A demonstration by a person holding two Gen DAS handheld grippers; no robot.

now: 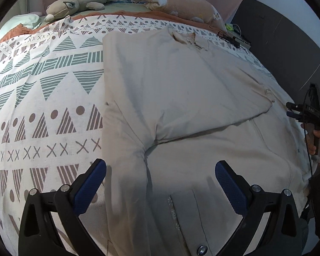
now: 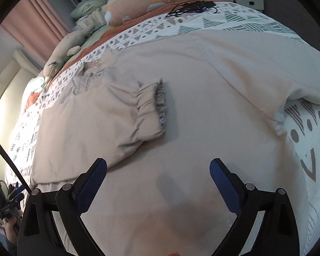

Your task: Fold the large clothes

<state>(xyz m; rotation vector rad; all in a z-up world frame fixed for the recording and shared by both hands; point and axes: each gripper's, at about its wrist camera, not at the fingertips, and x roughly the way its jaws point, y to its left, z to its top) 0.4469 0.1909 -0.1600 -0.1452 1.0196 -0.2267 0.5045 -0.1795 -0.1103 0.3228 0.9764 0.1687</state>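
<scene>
Beige jacket (image 1: 181,89) spread on bedspread (image 1: 42,98) ahead of both claws — one sleeve (image 2: 108,115) already folded across. Left gripper (image 1: 160,183) and right gripper (image 2: 157,183) released, empty. Far sleeve and body folds remain.

Dim, soft indoor light; brightest at the left edge of the right wrist view. Soft shadows fall on the garment (image 2: 202,98). Strong fisheye bending, black corner vignettes, slight softness.
</scene>
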